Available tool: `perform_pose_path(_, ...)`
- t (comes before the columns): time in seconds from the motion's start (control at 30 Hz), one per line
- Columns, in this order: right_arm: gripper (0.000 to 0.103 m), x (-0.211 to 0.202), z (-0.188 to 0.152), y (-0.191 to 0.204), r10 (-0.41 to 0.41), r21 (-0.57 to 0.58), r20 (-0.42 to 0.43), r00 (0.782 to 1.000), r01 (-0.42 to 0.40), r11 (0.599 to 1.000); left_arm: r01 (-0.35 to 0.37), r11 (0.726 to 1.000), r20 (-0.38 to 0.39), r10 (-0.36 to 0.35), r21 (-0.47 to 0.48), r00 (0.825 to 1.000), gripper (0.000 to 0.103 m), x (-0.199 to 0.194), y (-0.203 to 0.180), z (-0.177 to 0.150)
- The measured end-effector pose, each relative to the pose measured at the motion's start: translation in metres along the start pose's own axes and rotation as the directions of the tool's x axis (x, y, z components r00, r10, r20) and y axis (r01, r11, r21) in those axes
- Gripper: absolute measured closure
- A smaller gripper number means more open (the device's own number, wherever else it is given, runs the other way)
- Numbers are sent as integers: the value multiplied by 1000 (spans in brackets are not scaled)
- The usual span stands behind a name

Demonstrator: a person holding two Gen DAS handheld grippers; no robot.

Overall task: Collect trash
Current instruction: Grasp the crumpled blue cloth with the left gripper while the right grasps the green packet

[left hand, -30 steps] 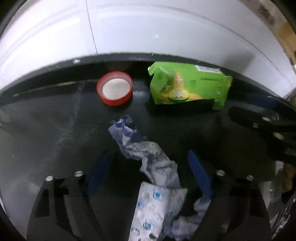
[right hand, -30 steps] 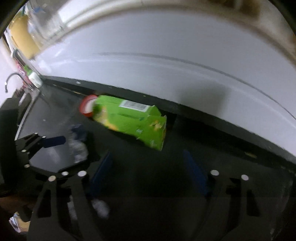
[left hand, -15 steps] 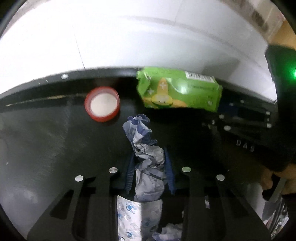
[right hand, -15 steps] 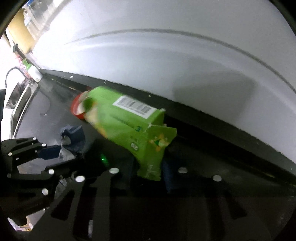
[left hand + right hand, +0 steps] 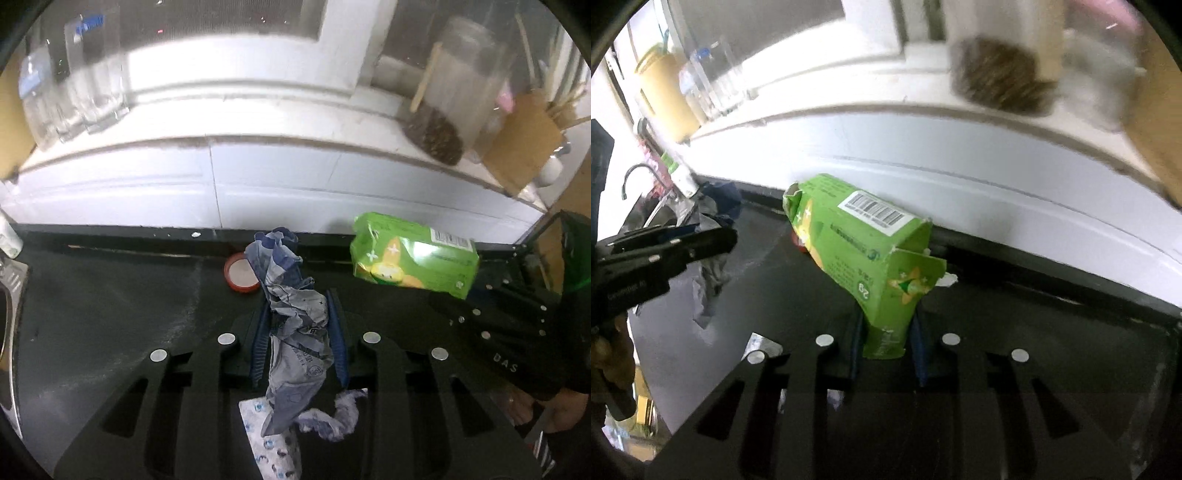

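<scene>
My left gripper [image 5: 298, 306] is shut on a crumpled blue-and-white wrapper [image 5: 295, 325] and holds it above the black counter [image 5: 110, 314]; its loose end hangs below the fingers. My right gripper [image 5: 886, 325] is shut on the torn end of a green carton [image 5: 864, 243] and holds it off the counter. The carton also shows in the left wrist view [image 5: 413, 254], at the right. A red lid [image 5: 240, 273] lies on the counter behind the wrapper. The left gripper with the wrapper shows at the left of the right wrist view [image 5: 701, 236].
A white tiled wall [image 5: 295, 184] rises behind the counter. On the ledge above stand clear glasses [image 5: 74, 92], a jar with dark contents [image 5: 443, 110] and a brown board [image 5: 524, 147]. A sink with tap [image 5: 639, 177] lies at the far left.
Both grippers have closed, the left on the wrapper and the right on the green carton, and both have lifted their loads up off the counter.
</scene>
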State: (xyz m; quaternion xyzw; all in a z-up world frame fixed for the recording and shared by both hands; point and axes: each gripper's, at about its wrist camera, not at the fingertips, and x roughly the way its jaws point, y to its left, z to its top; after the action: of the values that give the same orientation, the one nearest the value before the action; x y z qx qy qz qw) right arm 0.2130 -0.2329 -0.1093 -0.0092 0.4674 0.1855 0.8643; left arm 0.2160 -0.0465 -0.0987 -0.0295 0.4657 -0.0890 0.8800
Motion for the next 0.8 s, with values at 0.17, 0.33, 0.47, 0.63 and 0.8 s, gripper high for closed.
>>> perform_pose_path(0.17,81,-35,-19,9,-26,-5,26,999,26,1000,-25,999,7,25,27,1000,74,-26,-7,-2)
perform_pose_path(0.33,81,-61,-41,22,-34,-1,44,998,35,999,-47,998,-10,48,45,999,74,-57,-22,-30)
perform_pose_path(0.47,81,-72,-56,34,-32,1,41,999,32,999,-64,997,-22,65,53,998,74,-69,-22,-54)
perform_pose_path(0.63,81,-84,-71,48,-28,-10,42,999,29,1000,-76,996,-27,77,46,997,74,-90,-17,-80)
perform_pose_path(0.8,81,-92,-80,69,-10,-40,42,999,12,999,-101,994,-20,101,31,995,74,-107,-8,-98)
